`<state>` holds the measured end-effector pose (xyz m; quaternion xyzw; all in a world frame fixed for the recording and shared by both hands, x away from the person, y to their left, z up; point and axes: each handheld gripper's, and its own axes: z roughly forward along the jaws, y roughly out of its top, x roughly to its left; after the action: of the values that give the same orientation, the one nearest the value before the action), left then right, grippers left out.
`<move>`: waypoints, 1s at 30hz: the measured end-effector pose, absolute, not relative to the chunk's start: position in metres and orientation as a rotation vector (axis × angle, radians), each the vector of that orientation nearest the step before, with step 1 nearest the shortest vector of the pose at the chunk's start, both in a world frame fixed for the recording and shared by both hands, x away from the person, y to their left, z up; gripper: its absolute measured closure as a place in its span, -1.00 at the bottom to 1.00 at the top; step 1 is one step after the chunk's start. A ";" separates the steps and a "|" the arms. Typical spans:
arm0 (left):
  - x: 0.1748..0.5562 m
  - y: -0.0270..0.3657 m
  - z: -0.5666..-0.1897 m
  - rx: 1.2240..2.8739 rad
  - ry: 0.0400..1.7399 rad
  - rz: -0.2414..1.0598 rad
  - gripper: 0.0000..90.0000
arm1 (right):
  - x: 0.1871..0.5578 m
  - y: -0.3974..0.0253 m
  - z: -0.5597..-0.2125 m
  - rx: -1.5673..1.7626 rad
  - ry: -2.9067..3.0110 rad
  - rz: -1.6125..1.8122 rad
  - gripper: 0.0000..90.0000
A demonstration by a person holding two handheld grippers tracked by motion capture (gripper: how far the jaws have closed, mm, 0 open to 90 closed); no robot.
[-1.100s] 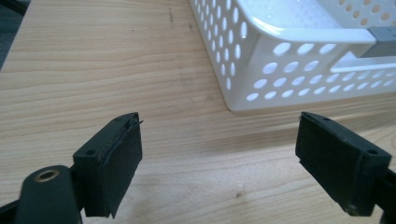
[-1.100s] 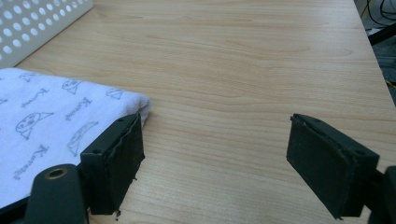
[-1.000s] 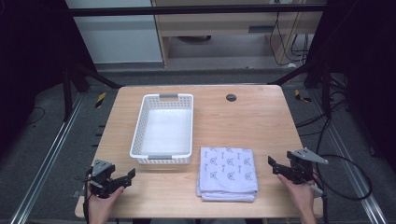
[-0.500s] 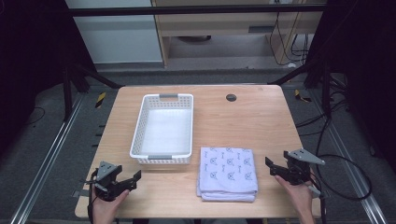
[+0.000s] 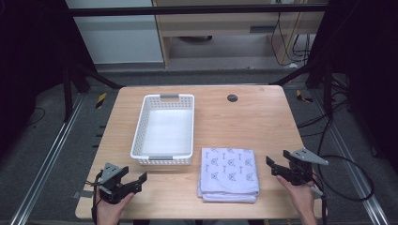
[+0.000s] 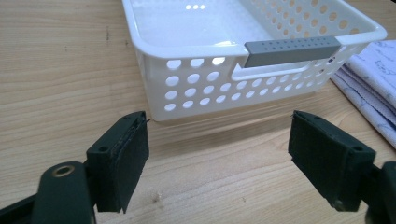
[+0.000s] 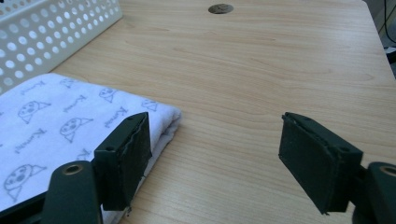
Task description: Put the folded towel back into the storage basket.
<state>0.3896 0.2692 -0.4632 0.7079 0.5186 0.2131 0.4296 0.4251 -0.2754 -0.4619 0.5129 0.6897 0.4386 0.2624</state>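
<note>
A white perforated basket with grey handles stands empty left of the table's middle. To its right, near the front, lies a folded white towel with small printed figures. My left gripper is open at the front left. It points at the basket's near wall and its grey handle, a short way off. My right gripper is open at the front right, just beside the towel's right edge. Its left jaw is level with the towel's corner, and nothing is between its jaws.
The wooden table has a dark round grommet at the back centre. Cables trail off the right gripper over the table's right edge. Metal frame posts and floor rails stand around the table. The towel's edge lies right of the basket.
My left gripper has slid right along the front edge, towards the basket's near end. My right gripper has crept slightly left towards the towel. Both stay open.
</note>
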 end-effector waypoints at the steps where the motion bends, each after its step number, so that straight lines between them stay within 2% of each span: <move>1: 0.390 0.268 -0.463 1.765 1.292 0.530 -0.56 | 0.425 -0.275 -0.461 1.388 1.865 1.192 -0.41; 10: 0.389 0.263 -0.456 1.761 1.269 0.527 -0.55 | 0.424 -0.272 -0.452 1.376 1.876 1.219 -0.31; 30: 0.392 0.252 -0.427 1.760 1.194 0.562 -0.51 | 0.429 -0.262 -0.426 1.319 1.885 1.279 -0.26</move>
<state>0.3925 0.2522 -0.4273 0.7131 0.4836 0.2278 0.4536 0.4294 -0.2620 -0.4256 0.4849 0.6930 0.4703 0.2520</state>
